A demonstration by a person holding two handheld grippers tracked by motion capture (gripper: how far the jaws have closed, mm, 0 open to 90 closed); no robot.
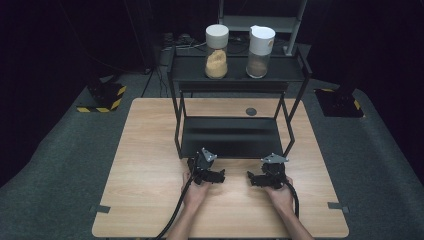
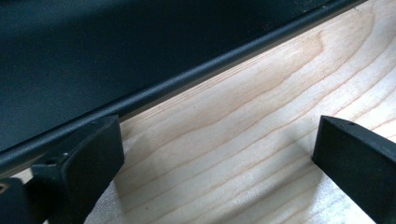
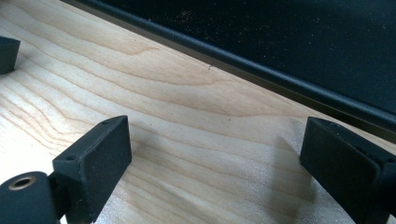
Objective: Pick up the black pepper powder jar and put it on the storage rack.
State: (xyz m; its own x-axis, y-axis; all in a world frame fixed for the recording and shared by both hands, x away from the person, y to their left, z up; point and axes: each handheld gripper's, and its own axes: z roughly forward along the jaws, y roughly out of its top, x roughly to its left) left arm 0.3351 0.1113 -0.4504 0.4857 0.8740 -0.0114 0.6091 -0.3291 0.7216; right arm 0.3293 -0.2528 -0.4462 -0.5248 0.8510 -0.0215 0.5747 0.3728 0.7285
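Observation:
Both grippers rest low on the wooden table (image 1: 145,165), just in front of a black two-level rack (image 1: 230,137). My left gripper (image 1: 219,176) is open with bare wood between its jaws; the left gripper view (image 2: 217,154) looks at the rack's lower front edge (image 2: 187,77). My right gripper (image 1: 253,179) is also open over bare wood (image 3: 215,158), with the same rack edge (image 3: 280,79) beyond it. On the rack's top shelf stand two white-lidded jars: one with yellow-tan contents (image 1: 216,51), one with brown contents (image 1: 260,50).
A small dark round disc (image 1: 251,111) lies on the table behind the rack's lower shelf. The rack's thin black legs (image 1: 177,125) stand at the shelf's corners. A black part (image 3: 7,53) pokes in at the left edge of the right gripper view. Grey carpet surrounds the table.

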